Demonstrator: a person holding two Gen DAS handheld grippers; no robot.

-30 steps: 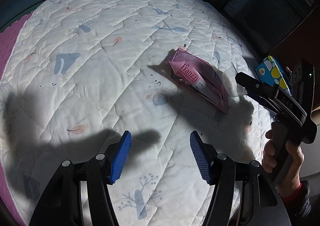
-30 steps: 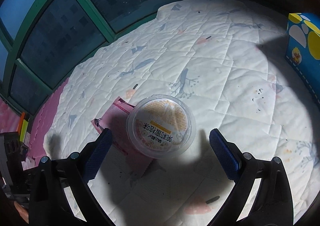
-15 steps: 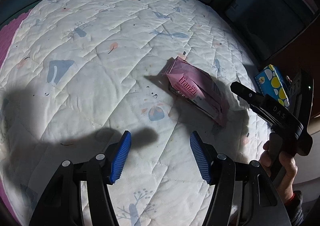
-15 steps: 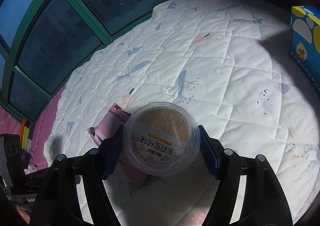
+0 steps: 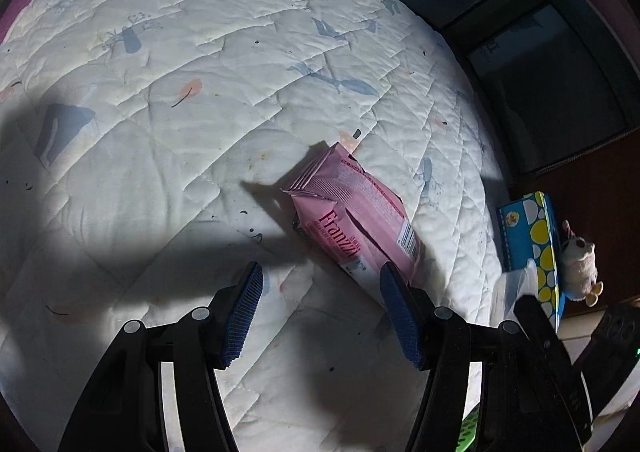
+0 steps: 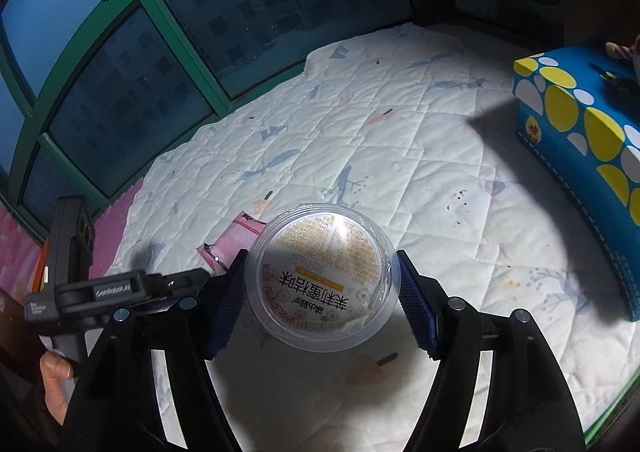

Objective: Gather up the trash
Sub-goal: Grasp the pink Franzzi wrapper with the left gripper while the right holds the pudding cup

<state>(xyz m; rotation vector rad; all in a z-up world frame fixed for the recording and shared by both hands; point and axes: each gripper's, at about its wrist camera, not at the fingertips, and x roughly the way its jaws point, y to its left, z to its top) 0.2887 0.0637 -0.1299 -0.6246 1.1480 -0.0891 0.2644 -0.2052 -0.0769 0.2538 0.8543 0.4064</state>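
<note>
A clear plastic cup with a yellow printed lid [image 6: 322, 278] is held between the blue pads of my right gripper [image 6: 320, 302], lifted a little off the white quilt [image 6: 400, 156]. A pink Franzzi wrapper [image 5: 352, 218] lies on the quilt [image 5: 180, 124], and its corner [image 6: 230, 242] peeks out behind the cup. My left gripper [image 5: 320, 312] hangs open just short of the wrapper, its right pad beside the wrapper's near end, nothing between the pads. The left tool [image 6: 92, 288] shows at the left edge of the right wrist view.
A blue box with yellow and white spots [image 6: 580, 156] stands at the quilt's right edge, also the blue box [image 5: 536, 248] with a small plush toy [image 5: 580, 264] beside it. Green-framed dark windows [image 6: 160, 52] border the far side. A pink mat [image 6: 116, 220] lies left.
My right gripper closed on the cup and raised it off the quilt. My left gripper moved toward the pink wrapper and rolled, so the wrapper now sits close to its right pad.
</note>
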